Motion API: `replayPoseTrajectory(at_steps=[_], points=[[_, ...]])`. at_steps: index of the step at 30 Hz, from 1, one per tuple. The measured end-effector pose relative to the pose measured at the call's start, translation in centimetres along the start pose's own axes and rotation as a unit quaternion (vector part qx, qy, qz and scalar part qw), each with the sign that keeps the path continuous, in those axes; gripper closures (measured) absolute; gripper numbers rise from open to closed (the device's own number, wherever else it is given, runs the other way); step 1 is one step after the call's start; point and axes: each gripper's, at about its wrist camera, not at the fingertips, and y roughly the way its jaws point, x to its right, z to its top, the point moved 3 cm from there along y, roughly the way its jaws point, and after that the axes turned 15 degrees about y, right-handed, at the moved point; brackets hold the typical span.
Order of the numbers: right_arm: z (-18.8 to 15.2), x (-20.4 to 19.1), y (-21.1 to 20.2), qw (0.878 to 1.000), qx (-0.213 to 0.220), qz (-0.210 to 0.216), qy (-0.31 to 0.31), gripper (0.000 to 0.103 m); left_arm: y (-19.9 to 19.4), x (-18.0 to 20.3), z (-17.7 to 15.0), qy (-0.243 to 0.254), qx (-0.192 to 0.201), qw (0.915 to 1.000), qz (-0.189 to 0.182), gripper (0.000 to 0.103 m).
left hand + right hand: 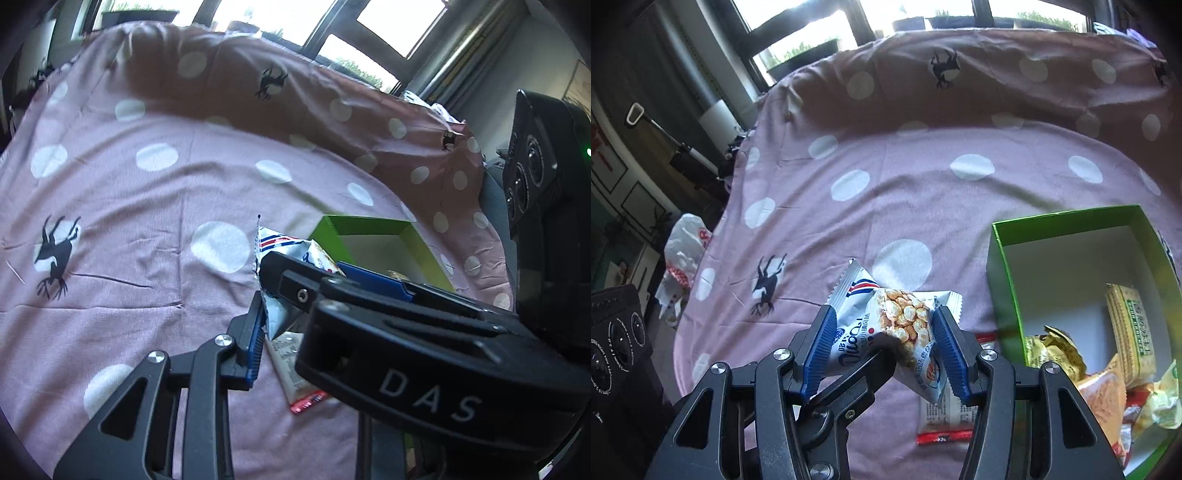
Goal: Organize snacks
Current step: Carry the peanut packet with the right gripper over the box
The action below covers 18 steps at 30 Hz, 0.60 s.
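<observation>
A white snack packet (886, 325) printed with puffed grains hangs above the pink cloth, pinched between the blue pads of my right gripper (884, 312). From below, a black finger (864, 369) of my left gripper reaches under the packet. In the left wrist view the left gripper (277, 306) has its blue pad against the packet's (277, 247) lower corner; its other finger is hidden behind the right gripper's black body (406, 350). The open green box (1063, 218) (362, 225) stands to the right with several wrapped snacks inside. A red-edged packet (945, 417) (295, 369) lies flat on the cloth under the grippers.
A pink cloth (923, 184) with white dots and deer prints covers the surface up to a raised fold at the back. A white plastic bag (685, 251) sits off the left edge. Windows run along the far side.
</observation>
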Motion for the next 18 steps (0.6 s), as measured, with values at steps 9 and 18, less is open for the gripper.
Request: replayPoseTrajectory(at_steps=[9,18], points=[[-1.2,4.1,-6.6,0.997,0.067,0.003,0.022,0.046,-0.9,6.9,0.4,0.071,0.019,0.9971,-0.018,0.077],[-1.8,10.2,-10.1,0.991,0.109,0.007,0.074,0.046,1.4,12.7,0.5,0.127,0.009,0.9913,-0.031,0.078]])
